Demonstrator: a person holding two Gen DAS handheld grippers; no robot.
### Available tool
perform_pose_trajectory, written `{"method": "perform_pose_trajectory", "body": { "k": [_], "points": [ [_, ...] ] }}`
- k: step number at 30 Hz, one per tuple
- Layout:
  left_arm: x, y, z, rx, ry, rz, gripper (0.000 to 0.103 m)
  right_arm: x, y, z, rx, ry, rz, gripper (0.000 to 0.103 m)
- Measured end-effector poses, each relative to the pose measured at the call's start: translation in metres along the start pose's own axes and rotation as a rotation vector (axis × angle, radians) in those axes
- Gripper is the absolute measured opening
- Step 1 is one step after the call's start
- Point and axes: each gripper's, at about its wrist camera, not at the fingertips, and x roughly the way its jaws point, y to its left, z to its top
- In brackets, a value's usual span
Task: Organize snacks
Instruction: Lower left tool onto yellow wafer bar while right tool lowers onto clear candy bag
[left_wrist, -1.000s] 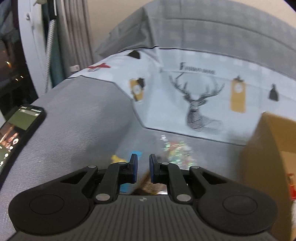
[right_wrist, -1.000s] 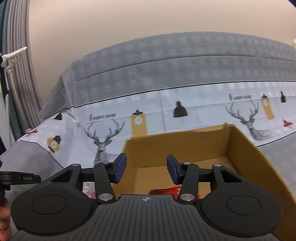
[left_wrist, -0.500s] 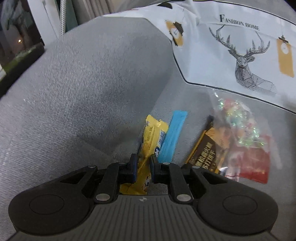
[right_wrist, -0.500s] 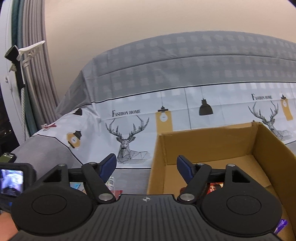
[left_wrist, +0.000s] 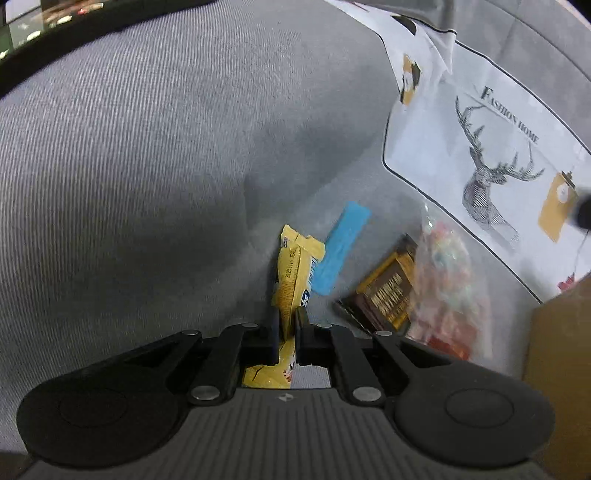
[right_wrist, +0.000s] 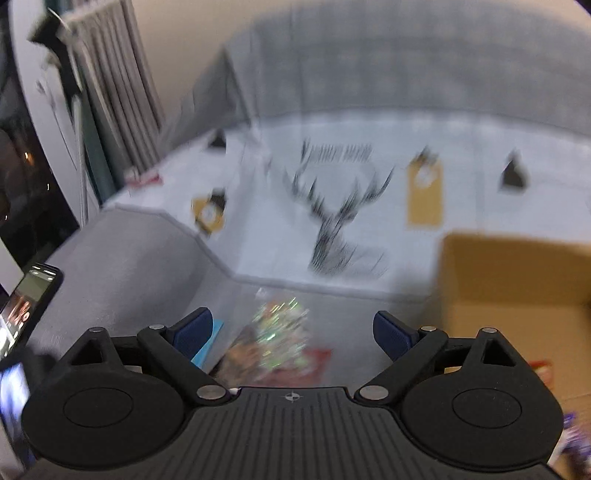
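The left gripper (left_wrist: 286, 325) is pointed down at the grey sofa seat (left_wrist: 155, 155), and its two black fingers (left_wrist: 271, 332) have closed onto a yellow snack packet (left_wrist: 291, 273): the wrapper's near end is pinched between the pads, while the rest of it sticks out ahead of the fingertips and lies on the fabric. Just beside the packet's far end, touching its right edge, lies a flat blue snack strip (left_wrist: 341, 247), angled away to the upper right. Further right sits a brown-and-gold snack packet (left_wrist: 388, 291), and against that a clear bag of coloured sweets (left_wrist: 450, 266) with a red band at its near end. A white cloth printed with a deer (left_wrist: 484, 192) covers the sofa behind them, and a corner of the cardboard box (left_wrist: 557, 354) shows at the right edge. The right gripper (right_wrist: 293, 332) has just been opening and now stands wide, its blue-padded fingers (right_wrist: 194, 328) far apart with nothing pressed between them; the view from it is blurred, but the bag of sweets lies on the seat beyond the gap, and the open cardboard box stands to its right. A phone (right_wrist: 27, 306) with a lit screen rests at the left on the sofa arm.
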Motion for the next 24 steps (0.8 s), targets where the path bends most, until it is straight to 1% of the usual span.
{"method": "perform_pose_trajectory", "body": {
  "k": [2,4,5,8,12,15,18,22,23,24],
  "points": [
    [0.001,-0.001,0.0,-0.003,0.011,-0.007,0.008,0.029,0.008,0.004,0.007,0.062,0.0,0.098],
    [0.003,-0.002,0.001,-0.009,0.021,-0.014,0.008,0.058,0.013,0.007,0.021,0.13,-0.035,0.099],
    [0.003,0.0,0.002,-0.013,0.026,-0.018,0.008,0.074,0.014,0.007,0.035,0.163,-0.036,0.099],
    [0.0,0.002,0.002,-0.014,0.036,-0.027,0.008,0.109,0.005,0.009,0.087,0.237,-0.046,0.1],
    [0.003,0.002,0.007,-0.019,0.048,-0.039,0.009,0.141,-0.006,0.008,0.134,0.325,-0.068,0.1],
    [0.006,0.001,0.01,-0.027,0.053,-0.044,0.009,0.161,-0.002,0.0,0.083,0.403,-0.079,0.102],
    [0.006,-0.002,0.01,-0.025,0.053,-0.044,0.009,0.173,0.008,-0.008,-0.024,0.425,-0.112,0.103],
    [0.008,-0.002,0.011,-0.024,0.052,-0.043,0.009,0.172,0.005,-0.01,-0.035,0.394,-0.093,0.103],
    [0.007,-0.002,0.011,-0.024,0.052,-0.043,0.009,0.17,0.004,-0.011,-0.037,0.384,-0.084,0.1],
    [0.008,-0.002,0.011,-0.025,0.052,-0.043,0.009,0.166,0.003,-0.012,-0.036,0.366,-0.078,0.092]
  ]
}}
